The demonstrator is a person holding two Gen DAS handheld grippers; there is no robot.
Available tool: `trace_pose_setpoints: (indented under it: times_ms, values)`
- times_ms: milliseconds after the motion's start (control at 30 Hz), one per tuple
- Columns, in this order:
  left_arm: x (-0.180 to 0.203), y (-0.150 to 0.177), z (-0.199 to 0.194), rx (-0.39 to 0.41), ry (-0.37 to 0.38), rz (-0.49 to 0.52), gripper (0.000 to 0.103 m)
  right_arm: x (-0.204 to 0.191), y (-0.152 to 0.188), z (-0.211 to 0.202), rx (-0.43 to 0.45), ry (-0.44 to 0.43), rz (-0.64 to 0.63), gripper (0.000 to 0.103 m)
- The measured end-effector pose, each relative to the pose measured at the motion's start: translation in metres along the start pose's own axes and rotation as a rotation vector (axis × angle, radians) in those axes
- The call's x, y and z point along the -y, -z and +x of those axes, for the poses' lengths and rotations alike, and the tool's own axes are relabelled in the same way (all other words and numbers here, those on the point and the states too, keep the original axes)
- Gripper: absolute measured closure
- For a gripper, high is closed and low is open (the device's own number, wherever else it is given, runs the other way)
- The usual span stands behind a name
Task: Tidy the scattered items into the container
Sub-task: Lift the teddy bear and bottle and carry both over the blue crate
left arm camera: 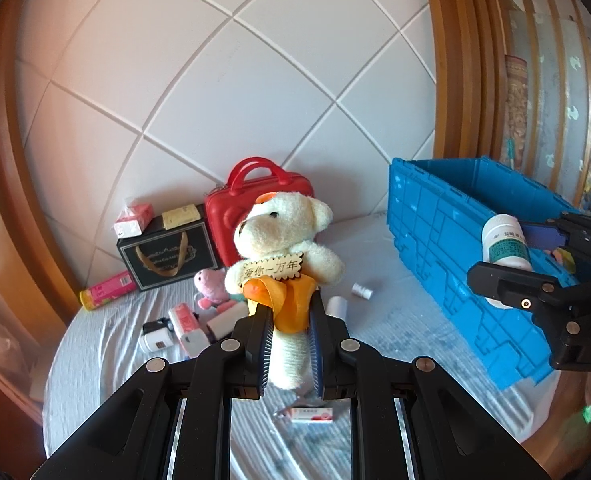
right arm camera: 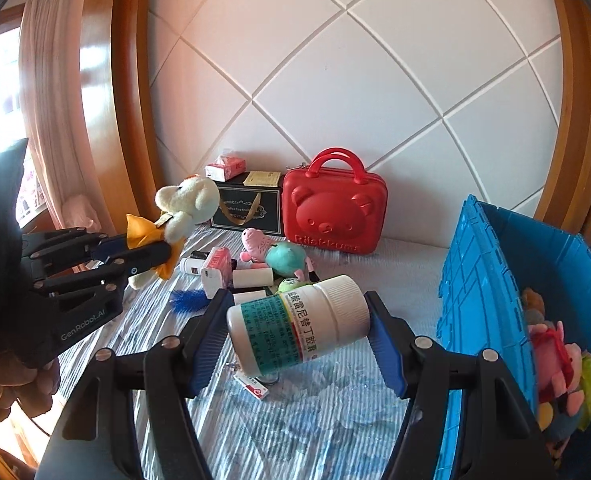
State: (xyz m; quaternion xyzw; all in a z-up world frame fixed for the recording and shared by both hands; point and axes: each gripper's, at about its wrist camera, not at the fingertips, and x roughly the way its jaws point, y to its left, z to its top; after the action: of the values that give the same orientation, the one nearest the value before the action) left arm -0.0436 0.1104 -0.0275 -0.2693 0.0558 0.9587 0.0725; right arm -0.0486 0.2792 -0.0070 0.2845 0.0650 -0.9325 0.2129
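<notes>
A wooden tag (left arm camera: 270,268) worn on the chest of the bear (left arm camera: 283,232) is inscribed "爱你一万年". The red case (right arm camera: 334,211) is embossed with a bear face and, along its lower edge, "Rilakkuma". On the black box (right arm camera: 246,208) gold lettering is printed, of which "Coffee Cup And" can be read in the right wrist view. The body of the left gripper (right arm camera: 151,254) is marked "GenRobot.AI". On the right gripper (left arm camera: 535,256), only the letters "DA" can be made out at the frame edge. The bottle (right arm camera: 297,330) bears a label headed "盐酸雷尼替丁胶囊"; its smaller print cannot be read.
</notes>
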Motion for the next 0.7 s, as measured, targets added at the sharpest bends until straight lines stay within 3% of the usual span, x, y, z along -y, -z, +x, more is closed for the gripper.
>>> trace_pose_setpoints:
  times_ms: [300, 700]
  values:
    - [0.096, -0.057, 0.014, 0.067, 0.031, 0.017, 0.087, 0.105, -0.001, -0.041, 0.051, 0.041, 0.021, 0.038]
    - [0.233, -0.118, 0.036, 0.096, 0.150, 0.117, 0.087, 0.236, 0.026, -0.087, 0.055, 0.166, 0.117, 0.038]
